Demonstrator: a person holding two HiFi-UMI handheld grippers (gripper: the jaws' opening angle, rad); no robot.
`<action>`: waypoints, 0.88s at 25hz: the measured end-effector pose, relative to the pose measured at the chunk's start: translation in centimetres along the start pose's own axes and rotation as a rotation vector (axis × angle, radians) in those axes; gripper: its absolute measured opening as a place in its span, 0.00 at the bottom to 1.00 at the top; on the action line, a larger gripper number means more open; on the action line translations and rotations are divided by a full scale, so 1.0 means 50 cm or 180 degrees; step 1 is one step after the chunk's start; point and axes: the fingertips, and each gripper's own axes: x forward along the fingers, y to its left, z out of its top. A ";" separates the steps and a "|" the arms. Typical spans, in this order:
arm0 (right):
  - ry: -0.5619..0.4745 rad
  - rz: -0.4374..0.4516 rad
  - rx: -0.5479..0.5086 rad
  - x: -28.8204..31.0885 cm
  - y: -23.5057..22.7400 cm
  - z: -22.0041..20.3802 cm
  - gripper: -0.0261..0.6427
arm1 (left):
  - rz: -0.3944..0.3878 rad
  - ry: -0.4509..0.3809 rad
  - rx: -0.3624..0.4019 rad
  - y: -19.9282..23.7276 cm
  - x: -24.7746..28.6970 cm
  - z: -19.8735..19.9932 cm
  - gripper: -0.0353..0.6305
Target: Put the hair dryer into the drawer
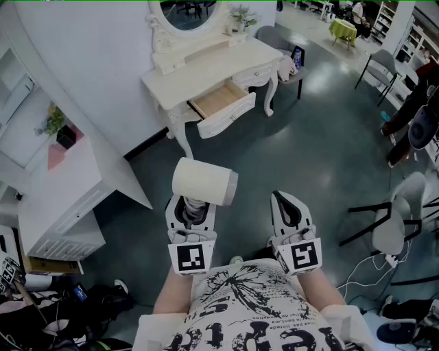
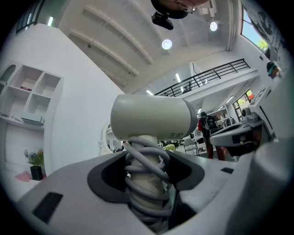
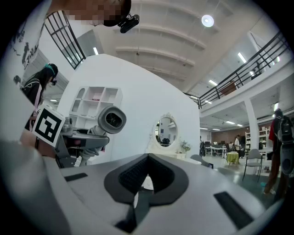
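A cream hair dryer (image 1: pixel 204 182) stands upright in my left gripper (image 1: pixel 191 206), its barrel lying across the top. The left jaws are shut on the dryer's handle (image 2: pixel 146 183), which has a grey cord coiled round it. In the right gripper view the hair dryer (image 3: pixel 110 120) shows at the left, barrel end facing the camera. My right gripper (image 1: pixel 285 206) is level beside it, shut and empty, its tips (image 3: pixel 146 158) meeting. The open drawer (image 1: pixel 218 101) of the white dressing table (image 1: pixel 206 72) lies well ahead across the floor.
An oval mirror (image 1: pixel 188 14) tops the dressing table and a grey chair (image 1: pixel 285 41) stands at its right end. A white shelf unit (image 1: pixel 68 199) is at the left. At the right are a white chair (image 1: pixel 394 226) and floor cables (image 1: pixel 370 267).
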 end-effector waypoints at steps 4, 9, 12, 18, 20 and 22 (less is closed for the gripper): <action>-0.0017 -0.0063 -0.0007 0.005 0.001 -0.002 0.06 | -0.0023 -0.0033 -0.0025 0.004 0.004 -0.004 0.43; 0.0025 -0.0096 0.0031 0.019 0.000 -0.010 0.06 | -0.0038 -0.0032 -0.0047 0.011 0.012 -0.010 0.43; 0.0067 -0.0078 0.0026 0.028 0.002 -0.019 0.06 | -0.0037 -0.0003 -0.0084 0.016 0.018 -0.023 0.43; 0.0103 0.0013 0.0085 0.061 -0.002 -0.040 0.06 | 0.0053 0.0059 -0.0131 0.031 0.035 -0.048 0.43; 0.0110 0.0052 0.0121 0.079 -0.014 -0.045 0.06 | 0.0096 0.0085 -0.0118 0.034 0.049 -0.053 0.43; 0.0104 0.0099 0.0130 0.100 -0.028 -0.049 0.06 | 0.0143 0.0112 -0.0109 0.037 0.067 -0.058 0.43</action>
